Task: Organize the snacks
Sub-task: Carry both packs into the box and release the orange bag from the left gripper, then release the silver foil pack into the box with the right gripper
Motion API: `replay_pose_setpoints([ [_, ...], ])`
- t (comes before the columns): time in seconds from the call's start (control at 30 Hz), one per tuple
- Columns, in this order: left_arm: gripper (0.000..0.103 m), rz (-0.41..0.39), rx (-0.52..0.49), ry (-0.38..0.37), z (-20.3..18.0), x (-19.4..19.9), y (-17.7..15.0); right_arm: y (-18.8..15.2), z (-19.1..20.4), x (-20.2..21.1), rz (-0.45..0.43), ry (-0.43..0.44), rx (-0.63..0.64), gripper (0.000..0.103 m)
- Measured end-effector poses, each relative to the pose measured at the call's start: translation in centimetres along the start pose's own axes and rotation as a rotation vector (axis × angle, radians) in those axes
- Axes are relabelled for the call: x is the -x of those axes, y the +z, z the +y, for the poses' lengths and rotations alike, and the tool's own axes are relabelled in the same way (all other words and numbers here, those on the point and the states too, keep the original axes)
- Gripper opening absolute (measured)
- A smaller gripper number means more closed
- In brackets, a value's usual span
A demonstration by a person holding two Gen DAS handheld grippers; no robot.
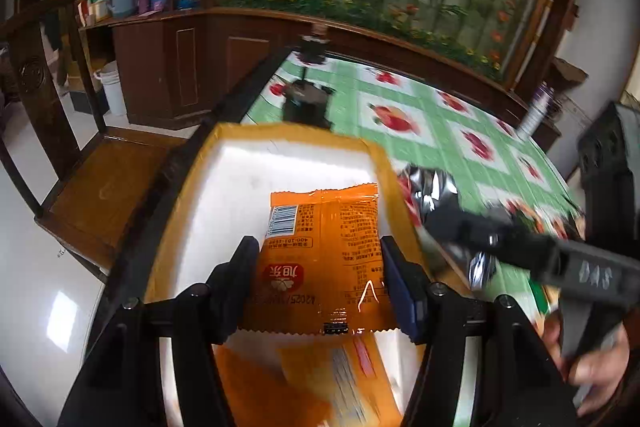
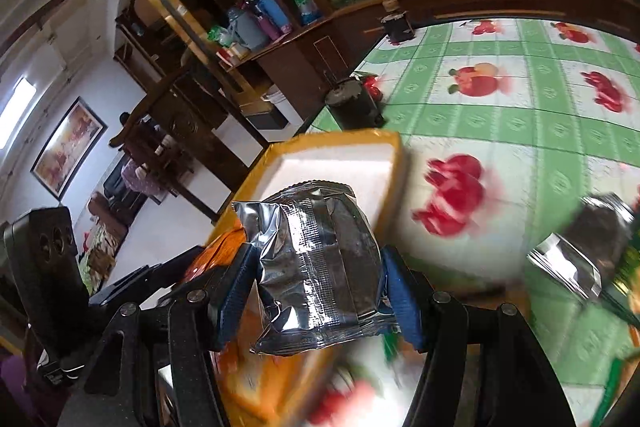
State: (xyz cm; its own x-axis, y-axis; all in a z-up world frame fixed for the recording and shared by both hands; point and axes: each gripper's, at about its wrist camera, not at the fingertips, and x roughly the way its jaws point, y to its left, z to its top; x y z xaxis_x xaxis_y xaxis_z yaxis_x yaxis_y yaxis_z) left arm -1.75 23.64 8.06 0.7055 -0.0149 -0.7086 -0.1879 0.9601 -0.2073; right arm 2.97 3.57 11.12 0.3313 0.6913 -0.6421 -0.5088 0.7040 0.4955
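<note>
A wooden chair (image 1: 108,187) stands off the table's left edge, on the pale floor. On the table, at its left edge, sits the yellow-rimmed white box (image 1: 296,155), and beyond it along the same edge a dark jar (image 1: 306,103) and a second small dark object (image 1: 314,47) nearer the far corner. The left gripper (image 1: 320,269) is clamped on an orange snack packet (image 1: 324,259), both pads pressing its sides; the packet hangs over the box's white inside, barcode side up, with more orange packets (image 1: 304,383) blurred below it in the box. Just past the box's right rim, over the green-checked fruit tablecloth (image 1: 400,115), the right gripper (image 2: 320,275) grips a silver foil snack packet (image 2: 320,267), its blue pads squeezing the crinkled sides. In the right wrist view that packet sits at the box's near right corner, partly above its rim. A hand (image 1: 592,371) holds the right tool's handle. Further right on the cloth, toward the near edge, lies another silver packet (image 2: 580,247), blurred
</note>
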Motion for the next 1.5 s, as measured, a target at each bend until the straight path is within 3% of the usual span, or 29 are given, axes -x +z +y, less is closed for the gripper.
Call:
replay_pose_setpoints([
  [0.13,0.061,0.033,0.054,0.034,2.3,-4.2,3.1,1.8,0.1,-3.3,0.008,-0.051,-0.044,0.068],
  [0.33,0.061,0.056,0.117,0.048,4.5,-7.8,3.5,2.8,-0.2,-6.5,0.043,-0.102,-0.042,0.068],
  [0.43,0.061,0.043,0.084,0.077,4.6,-7.6,3.1,3.1,0.1,-7.1,0.045,-0.130,-0.029,0.068],
  [0.53,0.061,0.055,0.106,0.037,5.1,-7.7,2.5,3.4,0.6,-8.1,0.051,-0.164,0.004,0.068],
  [0.73,0.060,0.040,0.099,0.059,4.9,-7.7,2.2,3.4,0.7,-9.0,0.084,-0.185,0.001,0.068],
  [1.5,0.063,0.039,0.078,0.075,4.8,-7.6,2.2,3.3,0.9,-9.1,0.080,-0.153,-0.006,0.069],
])
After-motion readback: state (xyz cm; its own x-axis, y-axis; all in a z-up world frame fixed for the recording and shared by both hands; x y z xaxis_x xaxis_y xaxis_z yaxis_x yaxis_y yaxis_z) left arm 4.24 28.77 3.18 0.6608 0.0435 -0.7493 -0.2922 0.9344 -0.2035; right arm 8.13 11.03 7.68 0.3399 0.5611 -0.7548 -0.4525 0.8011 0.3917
